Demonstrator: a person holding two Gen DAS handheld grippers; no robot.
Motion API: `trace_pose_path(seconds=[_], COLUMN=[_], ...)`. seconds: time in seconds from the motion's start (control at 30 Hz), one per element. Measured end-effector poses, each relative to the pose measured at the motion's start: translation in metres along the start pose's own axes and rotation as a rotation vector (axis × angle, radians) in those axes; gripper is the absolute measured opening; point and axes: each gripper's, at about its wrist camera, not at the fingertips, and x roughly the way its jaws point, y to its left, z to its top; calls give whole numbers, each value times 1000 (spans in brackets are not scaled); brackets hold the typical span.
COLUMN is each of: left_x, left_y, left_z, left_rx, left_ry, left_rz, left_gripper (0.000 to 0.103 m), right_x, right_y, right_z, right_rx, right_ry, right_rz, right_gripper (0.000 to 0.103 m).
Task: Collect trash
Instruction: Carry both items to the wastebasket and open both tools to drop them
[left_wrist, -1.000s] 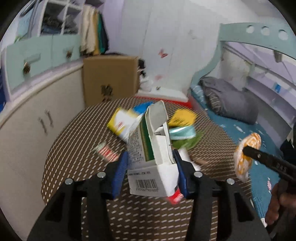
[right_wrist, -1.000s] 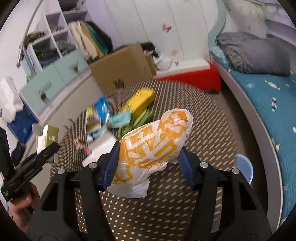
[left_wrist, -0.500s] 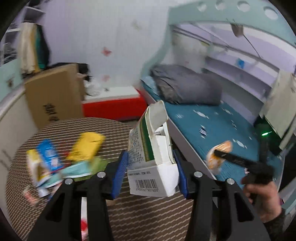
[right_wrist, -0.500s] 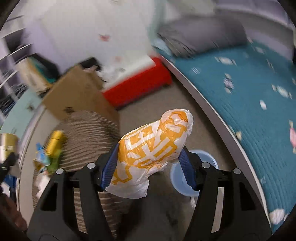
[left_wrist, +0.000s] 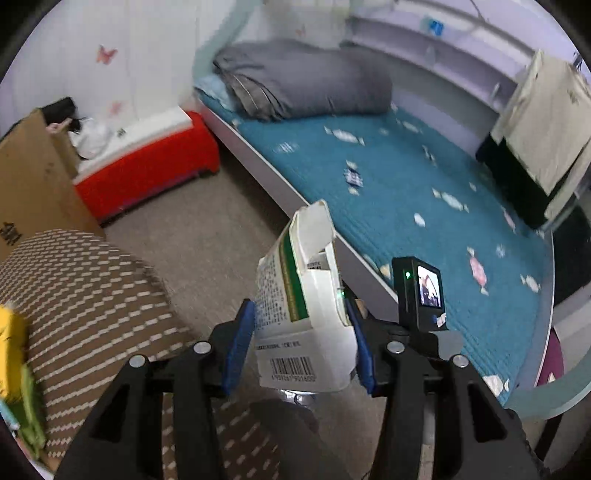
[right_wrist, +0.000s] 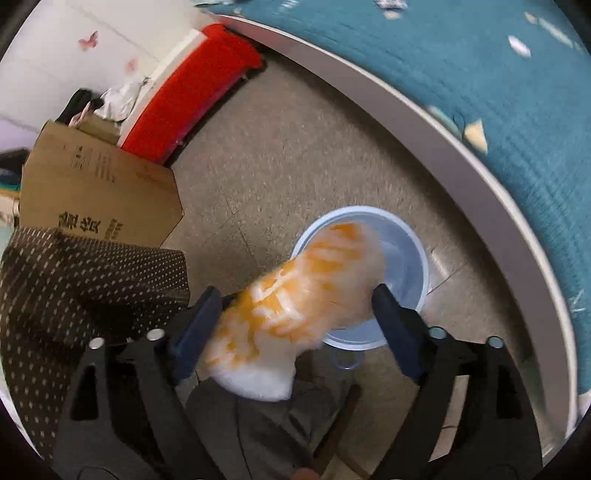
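Note:
In the left wrist view my left gripper (left_wrist: 301, 343) is shut on a white and green carton (left_wrist: 295, 295) with a torn-open top and a barcode, held over the floor beside the table. In the right wrist view my right gripper (right_wrist: 295, 293) points down over a light blue bin (right_wrist: 410, 258) on the floor. Its jaws are opening. A white and orange plastic bag (right_wrist: 314, 280), blurred, sits loose between the pads and hangs over the bin's rim. The right gripper's camera (left_wrist: 421, 291) shows just past the carton.
A round table with a brown patterned cloth (left_wrist: 74, 295) lies left, with yellow and green wrappers (left_wrist: 14, 350) on its edge. A cardboard box (right_wrist: 96, 192) and a red-sided box (right_wrist: 192, 92) stand beyond. A teal-covered bed (left_wrist: 406, 184) runs along the right. A grey trouser leg (right_wrist: 266, 424) is below.
Both grippers swung right off the table and tipped down toward the floor. The right jaws have spread and let go of the bag over the blue bin. The carton stays clamped.

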Motion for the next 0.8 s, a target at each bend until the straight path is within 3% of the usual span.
trace_pose_path(seconds=[0.2, 0.4, 0.5, 0.63, 0.8], left_x=[53, 89, 105, 106, 80], left_y=[-23, -39, -41, -40, -32], left_z=[10, 16, 19, 19, 21], left_rx=[44, 79, 86, 91, 74], left_ry=[101, 184, 214, 217, 162], left_rz=[-27, -42, -12, 14, 27], left_gripper=[48, 51, 85, 89, 90], right_x=[-22, -75, -97, -115, -132], right_y=[-25, -35, -36, -29, -17], right_z=[12, 12, 11, 11, 6], right_rx=[77, 87, 81, 71, 54], right_ry=[-65, -179, -229, -271, -316], right_rz=[34, 43, 48, 48, 32], right_gripper=[86, 88, 91, 94, 97])
